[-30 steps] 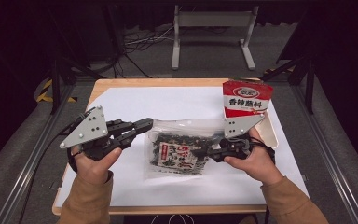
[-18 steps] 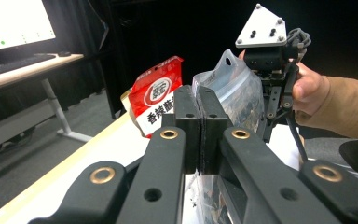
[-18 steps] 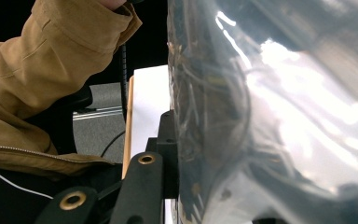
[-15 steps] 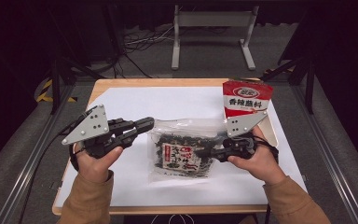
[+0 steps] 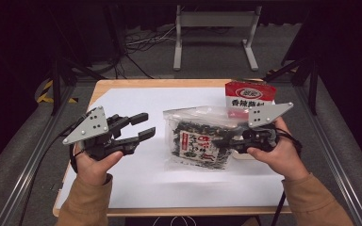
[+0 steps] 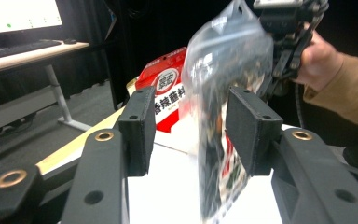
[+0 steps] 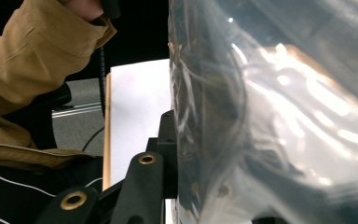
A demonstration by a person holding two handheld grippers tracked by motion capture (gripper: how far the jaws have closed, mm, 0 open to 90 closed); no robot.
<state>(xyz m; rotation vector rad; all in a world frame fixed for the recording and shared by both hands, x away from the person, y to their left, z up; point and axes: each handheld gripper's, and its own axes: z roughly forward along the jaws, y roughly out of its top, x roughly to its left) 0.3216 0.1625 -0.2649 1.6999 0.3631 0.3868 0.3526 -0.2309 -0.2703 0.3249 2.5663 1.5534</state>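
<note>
Right gripper (image 5: 226,140) clamped on clear snack bag (image 5: 195,141), mid-table. Left gripper (image 5: 143,127) jaws just opening, empty, apart from bag.

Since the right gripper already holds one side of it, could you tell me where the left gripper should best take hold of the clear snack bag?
Probably the free edge of the clear snack bag that faces the left gripper, coming in level from that side. The right gripper pinches the opposite edge, so the bag hangs lifted and its thin film edge points towards the left jaws, which have just been opening with nothing pressed between them.
</note>
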